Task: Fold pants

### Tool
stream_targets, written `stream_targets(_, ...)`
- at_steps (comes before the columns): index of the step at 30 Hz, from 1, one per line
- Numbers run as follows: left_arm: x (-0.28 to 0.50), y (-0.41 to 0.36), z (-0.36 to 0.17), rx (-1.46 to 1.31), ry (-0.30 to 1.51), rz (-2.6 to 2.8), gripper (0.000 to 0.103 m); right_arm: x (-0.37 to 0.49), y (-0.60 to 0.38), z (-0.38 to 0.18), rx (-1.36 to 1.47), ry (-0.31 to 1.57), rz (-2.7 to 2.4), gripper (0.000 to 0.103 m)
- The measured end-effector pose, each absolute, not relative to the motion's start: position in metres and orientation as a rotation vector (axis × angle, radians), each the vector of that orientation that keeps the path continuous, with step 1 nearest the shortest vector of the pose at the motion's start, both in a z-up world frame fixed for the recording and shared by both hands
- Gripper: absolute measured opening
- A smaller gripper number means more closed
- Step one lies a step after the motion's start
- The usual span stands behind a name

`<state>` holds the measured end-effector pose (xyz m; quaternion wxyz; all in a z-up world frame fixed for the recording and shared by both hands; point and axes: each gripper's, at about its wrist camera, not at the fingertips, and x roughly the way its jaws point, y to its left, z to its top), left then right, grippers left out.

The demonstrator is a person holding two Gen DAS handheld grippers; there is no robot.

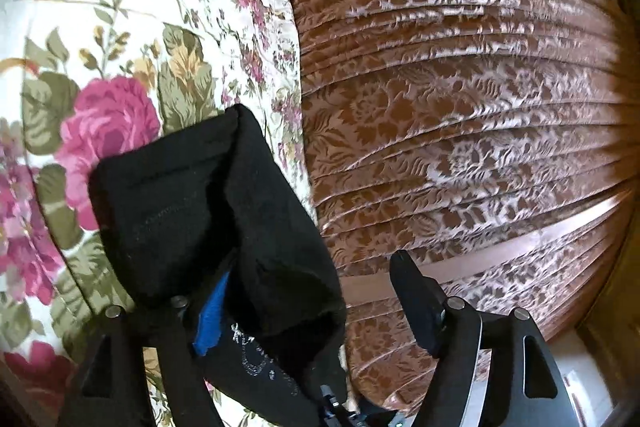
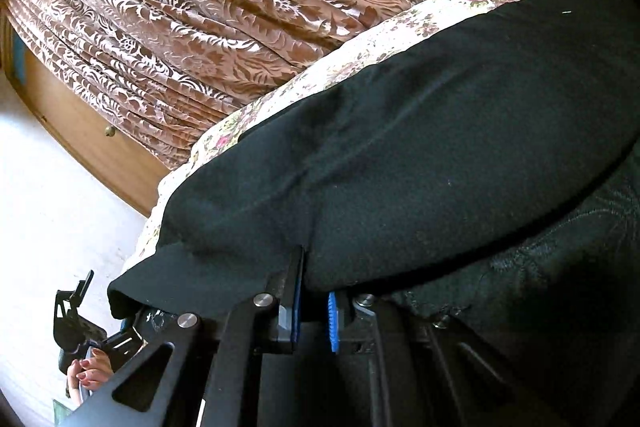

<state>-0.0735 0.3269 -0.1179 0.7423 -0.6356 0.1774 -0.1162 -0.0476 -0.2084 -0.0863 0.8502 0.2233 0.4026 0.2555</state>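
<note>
Black fabric pants [image 2: 420, 155] on floral-print bedspread [image 1: 100, 39], both tools at the garment.

Left tool [image 1: 304, 291]: jaws wide apart, black cloth draped over its left finger with the blue pad [image 1: 210, 315] showing beneath, right finger [image 1: 416, 299] bare and clear of the fabric. Right tool [image 2: 314, 291]: fingers narrowly parted at the pants' near edge, cloth lying over the tips; cannot tell if it is pinched. Pants spread across the bed next to the pleated brown damask bed skirt [image 1: 460, 99]. A hand [image 2: 90, 373] grips the other tool's handle at lower left of the right wrist view.
</note>
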Motion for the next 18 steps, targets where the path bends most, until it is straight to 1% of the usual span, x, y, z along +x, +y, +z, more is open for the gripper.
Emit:
stream_targets(3, -0.067, 0.314, -0.11, -1.346, 0.423, -0.288, 0.073, -0.048, -0.21, -0.085, 0.476, 0.857, 0.541, 0.011)
stream_targets(4, -0.065, 0.31, -0.107, -1.326, 0.429, -0.307, 0.073, -0.047, -0.212, -0.084, 0.487, 0.867, 0.545, 0.013)
stream_targets(6, -0.067, 0.304, -0.095, -1.256, 0.434, -0.285, 0.07, -0.047, -0.219, -0.082, 0.512, 0.881, 0.544, 0.017)
stream_targets(8, -0.076, 0.308, -0.083, -1.194, 0.4, -0.199, 0.068, -0.048, -0.231, -0.077, 0.539, 0.876, 0.519, 0.023)
stream_targets(11, -0.085, 0.32, -0.066, -1.142, 0.338, -0.15, 0.069, -0.05, -0.257, -0.071, 0.582, 0.844, 0.449, 0.029)
stream_targets(15, -0.097, 0.311, -0.047, -1.062, 0.313, -0.176, 0.068, -0.045, -0.293, -0.075, 0.68, 0.834, 0.385, 0.029)
stream_targets(18, -0.098, 0.292, -0.04, -1.0, 0.356, -0.247, 0.068, -0.037, -0.312, -0.08, 0.78, 0.829, 0.359, 0.028)
